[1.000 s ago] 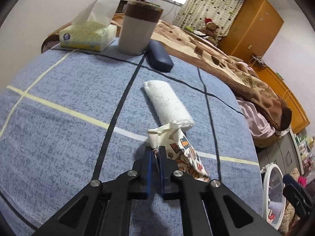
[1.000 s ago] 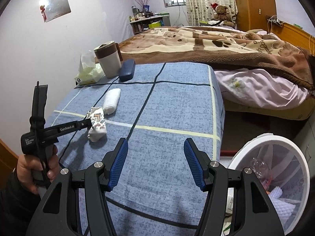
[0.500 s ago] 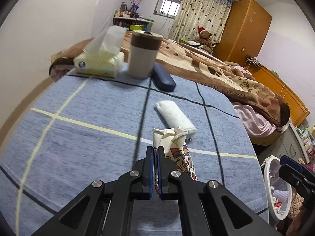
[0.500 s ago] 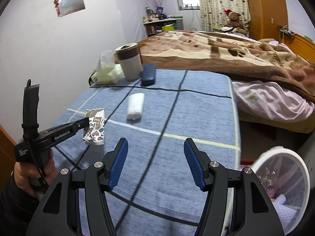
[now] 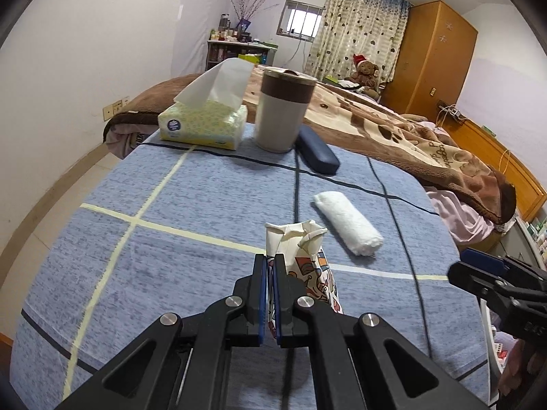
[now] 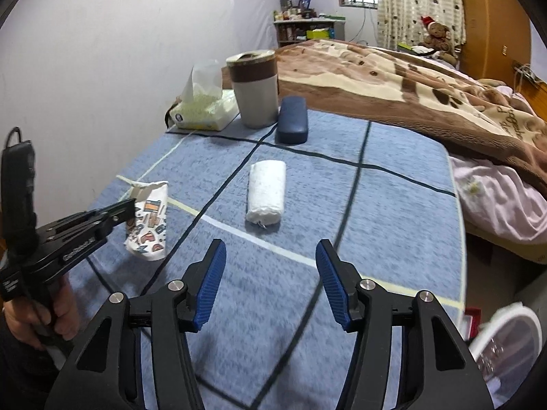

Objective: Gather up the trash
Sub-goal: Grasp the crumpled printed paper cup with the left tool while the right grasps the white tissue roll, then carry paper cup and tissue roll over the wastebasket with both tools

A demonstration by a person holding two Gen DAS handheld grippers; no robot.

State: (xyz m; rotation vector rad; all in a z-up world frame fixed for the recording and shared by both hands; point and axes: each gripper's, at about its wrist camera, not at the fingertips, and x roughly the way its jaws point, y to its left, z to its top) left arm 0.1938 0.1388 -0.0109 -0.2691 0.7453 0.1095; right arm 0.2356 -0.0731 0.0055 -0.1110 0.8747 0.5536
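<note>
While left claw (image 5: 270, 266) hides it, right view shows bin (image 6: 506, 348).

The bedspread (image 6: 393, 212) is mottled blue, crossed by black and pale yellow lines. The crumpled paper cup (image 6: 148, 225) is white with orange, blue and brown cartoon prints. The rolled towel (image 6: 266, 191) is plain white. The tumbler (image 6: 254, 89) is grey with a brown band on top. The case (image 6: 292, 119) is dark navy. The tissue box (image 5: 203, 123) is pale yellow with tiny green dots and a blue logo. The blanket (image 5: 410, 136) is brown and beige. The gripper pads (image 6: 212, 287) are blue on black frames.
</note>
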